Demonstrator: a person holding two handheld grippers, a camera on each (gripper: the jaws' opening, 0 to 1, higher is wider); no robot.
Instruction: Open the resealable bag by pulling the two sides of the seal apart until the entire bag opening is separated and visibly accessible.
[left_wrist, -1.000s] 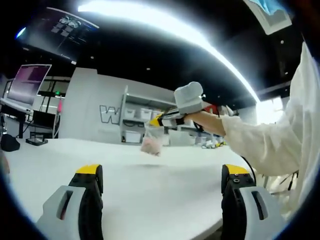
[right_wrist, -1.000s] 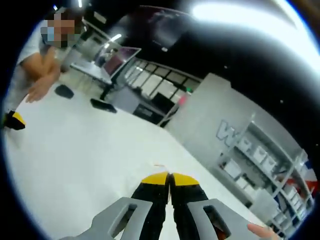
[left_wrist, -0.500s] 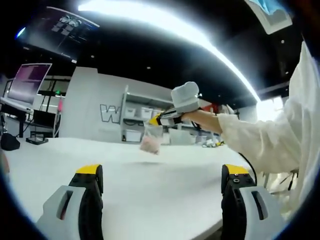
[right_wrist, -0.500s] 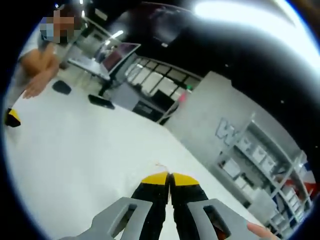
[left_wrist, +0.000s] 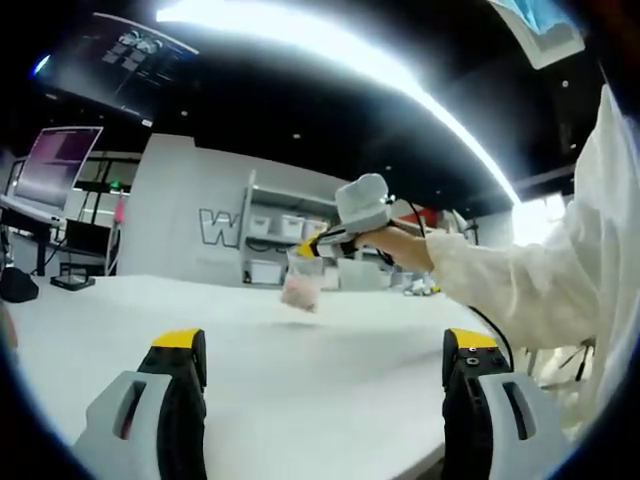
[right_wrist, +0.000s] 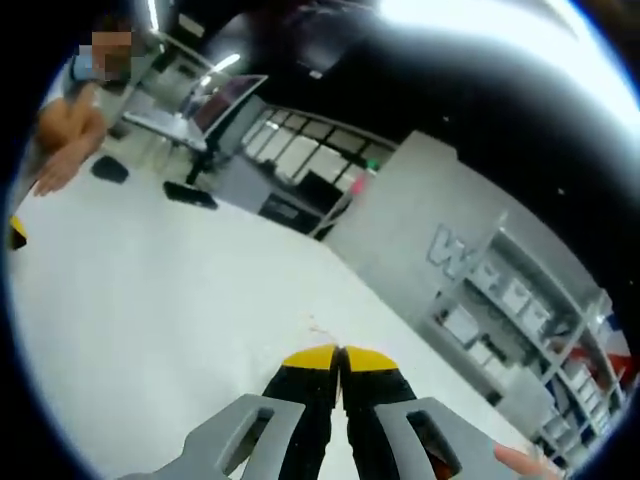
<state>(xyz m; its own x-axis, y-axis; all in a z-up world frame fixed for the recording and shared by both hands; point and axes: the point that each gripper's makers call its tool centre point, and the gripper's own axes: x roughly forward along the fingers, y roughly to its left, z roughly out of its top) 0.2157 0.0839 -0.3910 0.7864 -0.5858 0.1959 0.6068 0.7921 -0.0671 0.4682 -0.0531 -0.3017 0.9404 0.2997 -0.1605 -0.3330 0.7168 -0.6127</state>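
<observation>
- A large pale letter "W" (left_wrist: 217, 228) stands on the grey wall panel (left_wrist: 180, 215) behind the white table in the left gripper view; what follows it is hidden by the white shelving unit (left_wrist: 280, 240).
- In the right gripper view the same "W" (right_wrist: 447, 254) on the grey wall panel (right_wrist: 395, 215) begins a word too blurred to read.

A big white worktop (left_wrist: 300, 370) spreads out in front. Behind it stands a grey wall (left_wrist: 190, 225) with a large white letter on it. Beside the wall, shelves (left_wrist: 280, 240) hold pale boxes. A screen (left_wrist: 60, 160) glows pink far off. A long bright light (left_wrist: 330, 50) curves overhead. A person (right_wrist: 75, 120) leans on the worktop.
</observation>
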